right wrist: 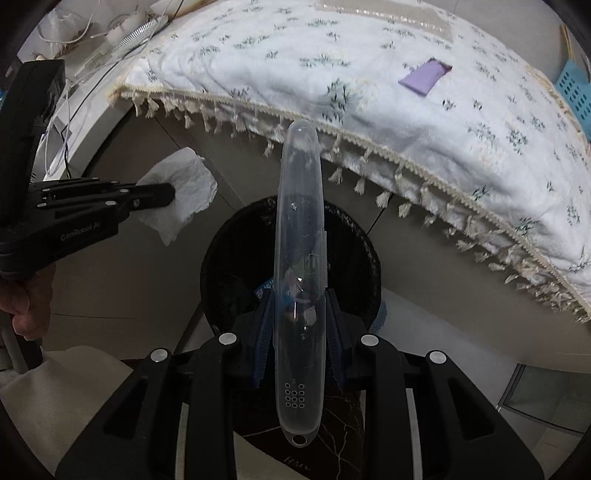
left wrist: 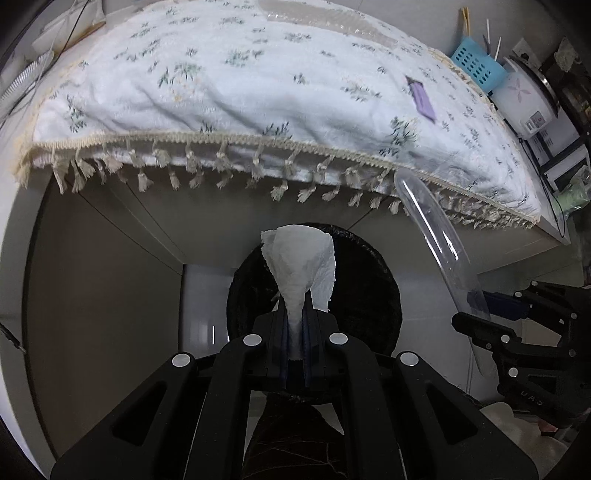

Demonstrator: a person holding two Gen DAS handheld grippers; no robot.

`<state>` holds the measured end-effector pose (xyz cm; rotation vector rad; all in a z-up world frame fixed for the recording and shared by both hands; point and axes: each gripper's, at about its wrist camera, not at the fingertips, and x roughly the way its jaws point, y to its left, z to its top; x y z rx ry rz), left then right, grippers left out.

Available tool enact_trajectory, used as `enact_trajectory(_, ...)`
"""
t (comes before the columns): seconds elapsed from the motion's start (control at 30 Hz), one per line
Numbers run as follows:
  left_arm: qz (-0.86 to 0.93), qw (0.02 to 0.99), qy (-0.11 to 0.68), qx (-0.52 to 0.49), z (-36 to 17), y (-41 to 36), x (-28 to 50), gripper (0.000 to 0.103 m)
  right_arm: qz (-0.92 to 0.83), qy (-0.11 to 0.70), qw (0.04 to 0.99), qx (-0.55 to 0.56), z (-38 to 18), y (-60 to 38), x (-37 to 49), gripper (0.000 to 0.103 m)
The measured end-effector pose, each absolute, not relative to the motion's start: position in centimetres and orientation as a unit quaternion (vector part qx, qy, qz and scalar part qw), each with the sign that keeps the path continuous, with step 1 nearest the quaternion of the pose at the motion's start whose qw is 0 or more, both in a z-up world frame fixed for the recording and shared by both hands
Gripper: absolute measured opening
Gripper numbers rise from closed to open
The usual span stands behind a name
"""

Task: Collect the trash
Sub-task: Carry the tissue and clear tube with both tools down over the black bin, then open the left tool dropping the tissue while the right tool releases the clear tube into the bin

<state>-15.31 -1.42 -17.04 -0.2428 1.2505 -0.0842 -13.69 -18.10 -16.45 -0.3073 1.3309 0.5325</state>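
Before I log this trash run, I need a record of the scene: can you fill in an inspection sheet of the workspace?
Surface: table under a white floral cloth with a tasselled fringe.
Job's things: crumpled paper tissue and clear plastic toothbrush case, both above the black bin; purple wrapper lies on the cloth.
Clutter: blue basket, white rice cooker at the table's far end.
Grippers: left gripper shut on the tissue; right gripper shut on the case.
Cables: white cords beside the cloth's far corner.
Surroundings: pale floor tiles; a hand on the left gripper's handle.
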Motion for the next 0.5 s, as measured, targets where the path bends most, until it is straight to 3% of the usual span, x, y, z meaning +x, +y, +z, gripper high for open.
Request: enact_trajectory(0.5,-0.028,0.771,0.626,-0.110,-24.7,-3.0,-14.1,0.005,0.208,0.677,0.692,-0.140,-24.1,-19.2,-12.6,0.026)
